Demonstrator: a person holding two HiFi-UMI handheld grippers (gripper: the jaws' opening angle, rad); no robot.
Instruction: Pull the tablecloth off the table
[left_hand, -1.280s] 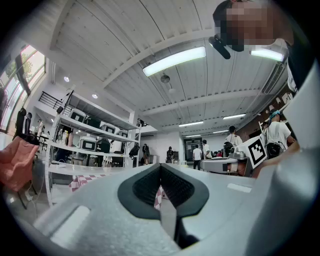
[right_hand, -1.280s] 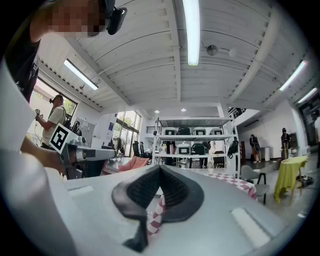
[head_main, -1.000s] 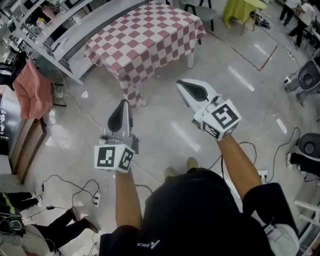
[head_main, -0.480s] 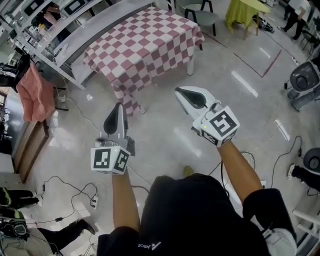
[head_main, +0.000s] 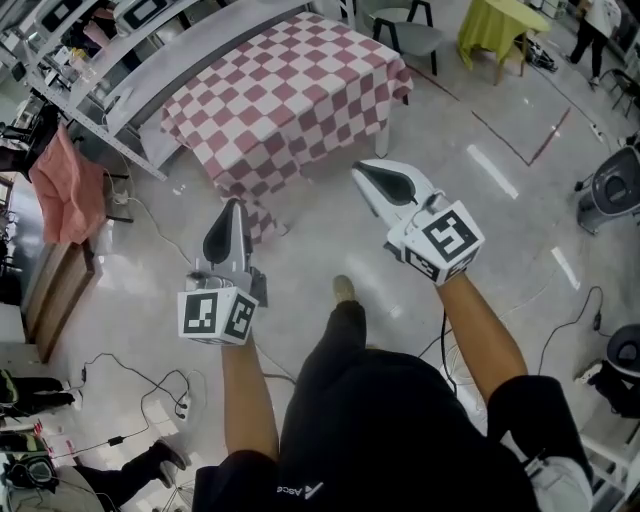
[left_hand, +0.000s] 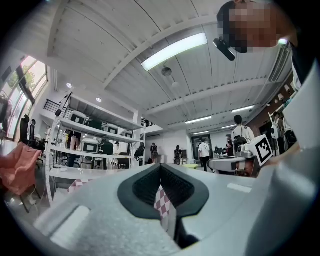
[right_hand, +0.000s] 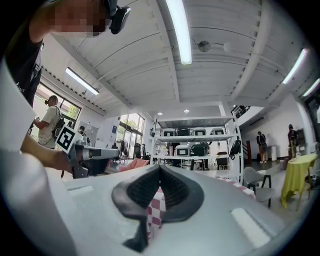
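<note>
the table (head_main: 383, 118) is almost all hidden under the tablecloth (head_main: 290, 85). only one pale leg peeks out near its 4 o'clock corner. in each gripper view just a thin strip of the red and white squares shows, far away, through the small gap low between the dark pads (left_hand: 145, 186). the gripper's own grey body blocks the rest. the person's chest and legs are hidden under the dark shirt, and one shoe (head_main: 343, 288) sticks out in front.

both bare arms reach forward. the left gripper (head_main: 231, 212) is at 9 o'clock from the middle of the head view and points to 12 o'clock. the right gripper (head_main: 366, 174) is at 2 o'clock and points to 10 o'clock. both have their jaws pressed together with nothing in them.

the tablecloth is at 11 o'clock, well apart from both grippers. it lies flat on the table and its sides hang down in soft folds.

the grippers are smooth grey plastic with ridged black pads. the floor (head_main: 310, 240) is pale and shiny. a pink cloth (head_main: 62, 190) hangs at the left edge.
</note>
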